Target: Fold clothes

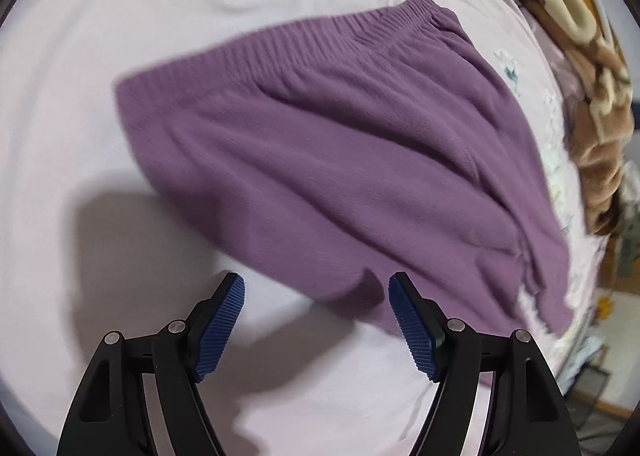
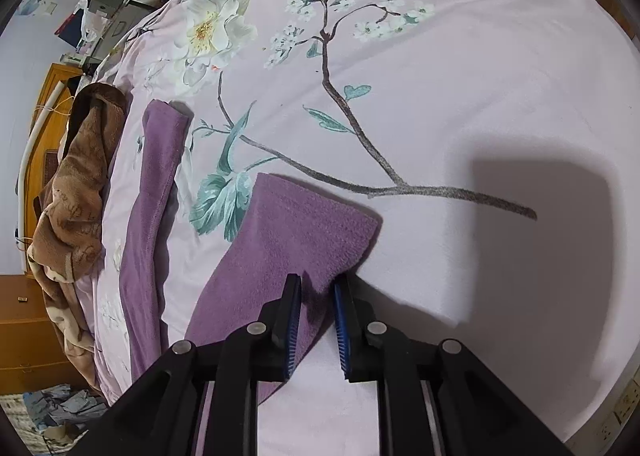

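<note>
Purple fleece trousers lie spread on a pink floral bedsheet, with the ribbed waistband toward the top of the left wrist view. My left gripper is open and empty, hovering just above the trousers' near edge. In the right wrist view the two purple legs stretch across the sheet. My right gripper has its jaws narrowly apart around the edge of the near leg cuff; the blue pads stand on either side of the fabric.
A brown patterned blanket is bunched at the bed's edge beside the far trouser leg; it also shows in the left wrist view. A wooden cabinet and floor clutter lie beyond the bed.
</note>
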Demonstrator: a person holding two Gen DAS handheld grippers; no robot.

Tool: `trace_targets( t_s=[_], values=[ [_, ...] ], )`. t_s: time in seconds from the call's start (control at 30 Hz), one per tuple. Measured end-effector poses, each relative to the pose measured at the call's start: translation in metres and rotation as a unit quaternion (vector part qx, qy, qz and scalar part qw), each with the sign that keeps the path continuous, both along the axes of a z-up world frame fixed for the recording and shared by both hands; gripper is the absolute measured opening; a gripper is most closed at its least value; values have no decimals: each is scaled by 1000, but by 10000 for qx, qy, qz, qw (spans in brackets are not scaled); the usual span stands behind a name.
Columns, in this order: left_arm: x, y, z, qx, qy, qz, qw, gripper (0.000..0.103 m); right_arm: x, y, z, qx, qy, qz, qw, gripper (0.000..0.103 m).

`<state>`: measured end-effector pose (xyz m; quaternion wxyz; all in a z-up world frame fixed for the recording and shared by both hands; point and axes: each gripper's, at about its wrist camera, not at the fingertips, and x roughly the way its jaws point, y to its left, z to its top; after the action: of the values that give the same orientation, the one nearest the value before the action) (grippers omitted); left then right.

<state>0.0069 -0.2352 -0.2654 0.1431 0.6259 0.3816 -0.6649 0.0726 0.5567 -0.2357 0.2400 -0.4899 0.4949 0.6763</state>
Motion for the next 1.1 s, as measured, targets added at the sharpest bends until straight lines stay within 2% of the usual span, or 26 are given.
trace_targets(
  t_s=[0.2, 0.27, 0.3, 0.33, 0.43, 0.57, 0.67, 0.77, 0.9, 1.03, 1.1],
  values=[
    [3, -7, -20, 397, 62, 626, 9972, 76, -2, 2, -5, -52, 49, -15, 10000, 17],
    [4, -11, -20, 378, 29, 648, 9972, 66, -2, 3, -6, -84, 15, -27, 10000, 14],
    [4, -14, -19, 348, 6, 632, 9974, 41, -2, 4, -6, -95, -23, -28, 9999, 11],
    [5, -16, -19, 322, -36, 611, 9976, 7, -3, 5, -7, -105, -62, -28, 9999, 6],
    [2, -15, -11, 247, -53, 446, 9987, 6, -6, 4, 1, -58, -58, 63, 9999, 4],
    [-1, -10, 20, 71, 85, -37, 9999, 6, -9, 3, 29, 47, 76, 225, 9997, 4],
    [9, -2, 24, 94, 20, -154, 9998, 6, -1, 7, 46, 151, 26, 297, 9994, 4],
    [19, 6, 28, 116, -44, -271, 9996, 6, 12, 15, 52, 241, -117, 260, 9993, 4],
    [33, 16, 34, 146, -131, -427, 9989, 6, 33, 25, 43, 284, -394, 104, 9988, 4],
    [45, 26, 38, 171, -219, -582, 9979, 5, 43, 31, 44, 418, -429, 84, 9982, 4],
    [46, 30, 31, 137, -278, -664, 9973, 5, 44, 33, 37, 436, -507, 74, 9977, 4]
  ],
)
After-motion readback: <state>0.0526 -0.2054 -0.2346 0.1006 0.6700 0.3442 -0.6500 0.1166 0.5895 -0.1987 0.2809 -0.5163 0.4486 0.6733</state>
